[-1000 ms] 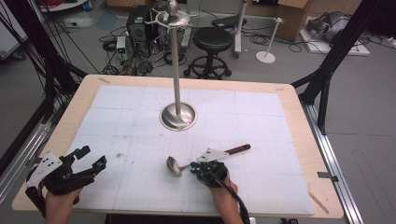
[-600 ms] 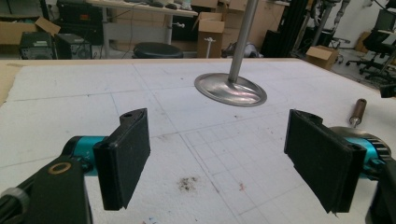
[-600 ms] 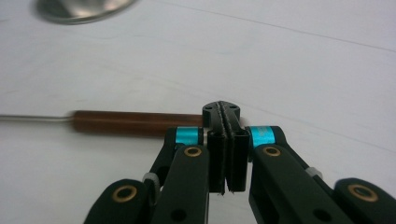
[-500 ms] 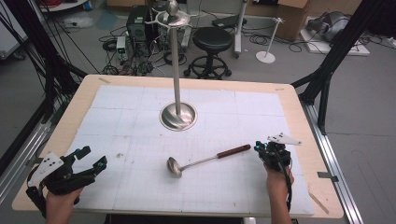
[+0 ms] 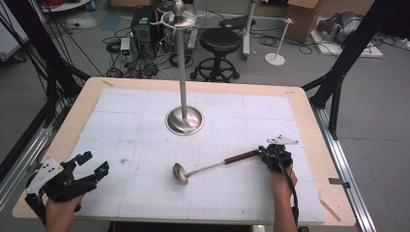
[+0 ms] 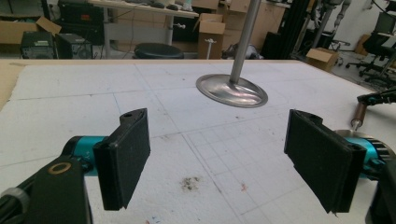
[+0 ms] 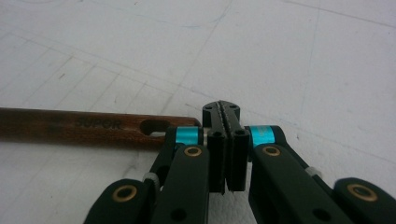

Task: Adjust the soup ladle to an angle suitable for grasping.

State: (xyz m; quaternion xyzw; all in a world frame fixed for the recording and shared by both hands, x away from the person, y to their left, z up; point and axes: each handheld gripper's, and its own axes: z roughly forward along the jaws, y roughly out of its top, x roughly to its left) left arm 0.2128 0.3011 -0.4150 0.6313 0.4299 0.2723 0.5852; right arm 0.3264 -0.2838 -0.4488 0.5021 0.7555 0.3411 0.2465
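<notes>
A steel ladle (image 5: 212, 166) with a dark wooden handle (image 7: 84, 127) lies flat on the white mat, its bowl toward the left. My right gripper (image 5: 264, 152) sits low at the handle's outer end, jaws pressed together with nothing between them (image 7: 221, 110); the handle's holed tip lies beside the left jaw. A metal stand (image 5: 184, 120) with a tall pole and hooks on top rises at the mat's middle. My left gripper (image 5: 95, 162) hovers open near the front left corner, and the left gripper view (image 6: 219, 158) shows nothing between its pads.
The stand's round base (image 6: 232, 91) lies ahead of the left gripper, with the ladle handle's end (image 6: 359, 114) far to the right. The wooden table rim (image 5: 309, 121) frames the mat. A stool (image 5: 220, 41), cables and boxes stand on the floor beyond.
My right gripper left the ladle's middle, swung right past the handle, and now sits shut at the handle's end. The ladle and my left gripper stayed put.
</notes>
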